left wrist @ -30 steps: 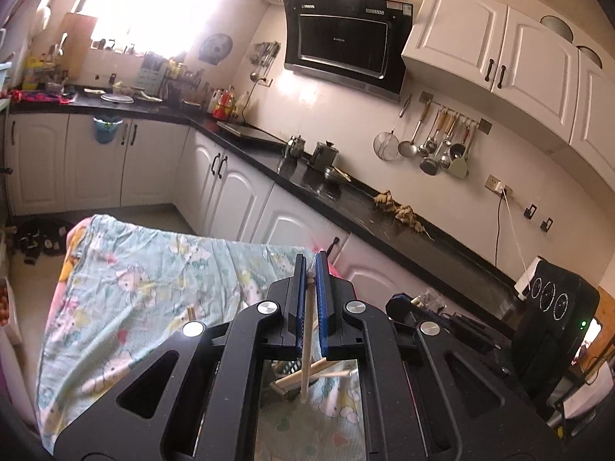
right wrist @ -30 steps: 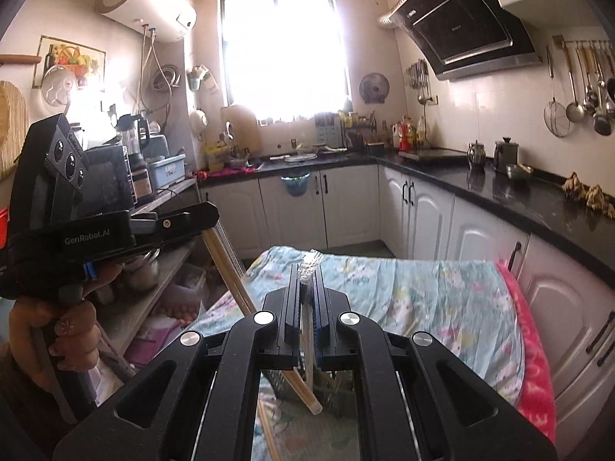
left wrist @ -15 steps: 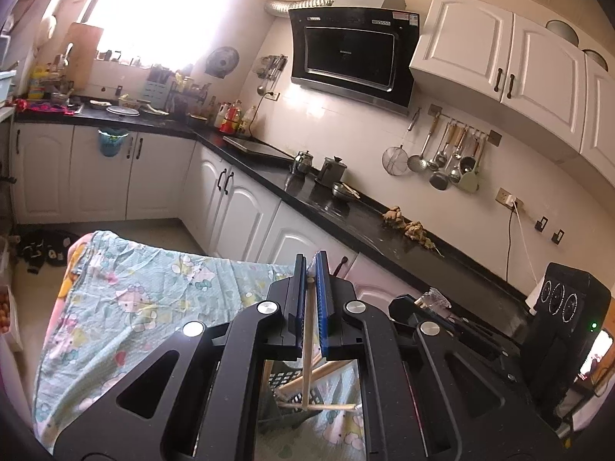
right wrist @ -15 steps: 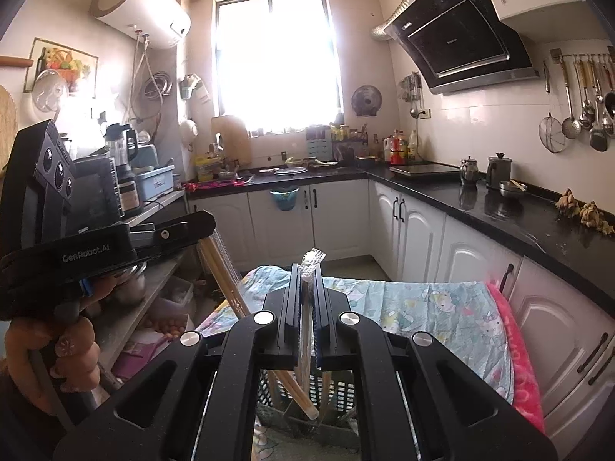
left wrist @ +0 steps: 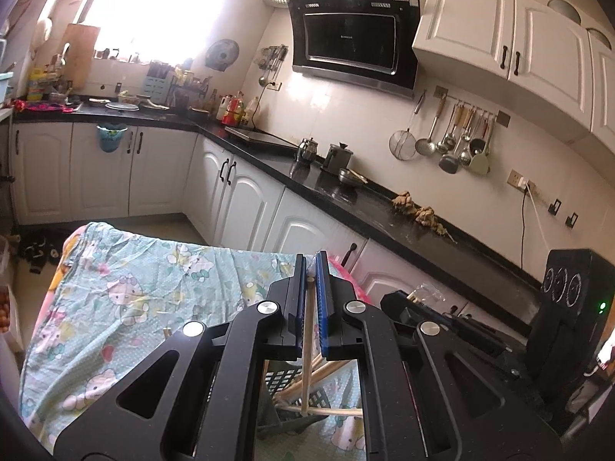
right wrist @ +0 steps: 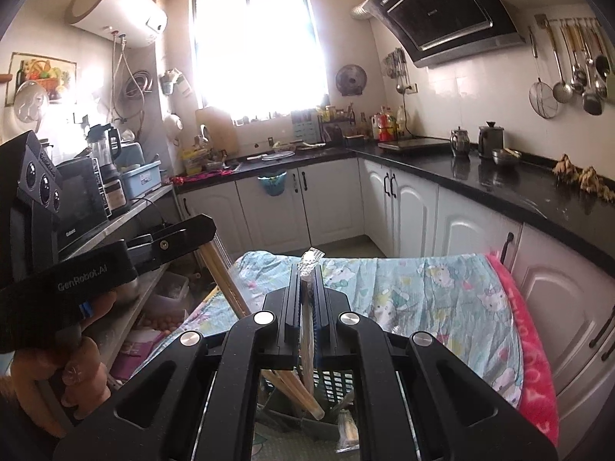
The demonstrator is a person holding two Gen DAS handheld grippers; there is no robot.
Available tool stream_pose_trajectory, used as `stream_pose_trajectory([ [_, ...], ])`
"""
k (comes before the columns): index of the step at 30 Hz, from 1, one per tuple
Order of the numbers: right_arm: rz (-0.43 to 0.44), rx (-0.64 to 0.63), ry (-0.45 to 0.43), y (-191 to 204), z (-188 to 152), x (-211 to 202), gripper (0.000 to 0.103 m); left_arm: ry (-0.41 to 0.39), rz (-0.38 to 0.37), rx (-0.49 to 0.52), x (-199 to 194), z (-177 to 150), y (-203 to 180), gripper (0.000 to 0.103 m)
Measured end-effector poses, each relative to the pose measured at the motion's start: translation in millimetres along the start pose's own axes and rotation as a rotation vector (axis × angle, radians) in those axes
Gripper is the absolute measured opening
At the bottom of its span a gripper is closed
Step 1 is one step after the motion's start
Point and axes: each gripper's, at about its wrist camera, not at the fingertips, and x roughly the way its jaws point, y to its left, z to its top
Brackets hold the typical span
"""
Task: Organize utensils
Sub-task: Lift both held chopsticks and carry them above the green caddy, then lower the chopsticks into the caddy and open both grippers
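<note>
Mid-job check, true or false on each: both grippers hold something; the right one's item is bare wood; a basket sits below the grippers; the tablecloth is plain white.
1. Both grippers are shut on something. True: the left gripper pinches a wooden chopstick, and the right gripper pinches a wrapped chopstick pack.
2. The right gripper's item is bare wood. False: it is in clear wrapping.
3. A dark slotted basket sits below the grippers. True.
4. The tablecloth is plain white. False: light blue cartoon print.

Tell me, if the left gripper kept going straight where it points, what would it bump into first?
Probably the cartoon-print cloth over the table, since the left gripper, shut on a chopstick, tilts slightly downward. Depth is uncertain.
</note>
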Motion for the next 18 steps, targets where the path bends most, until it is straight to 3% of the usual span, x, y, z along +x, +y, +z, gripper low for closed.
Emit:
stream_pose_trajectory([
  [18,-0.025,0.034,0.073,-19.3,-26.9,21.3,0.006,0.024,0.021,0.026,29.4,-31.1,2.6,0.003],
])
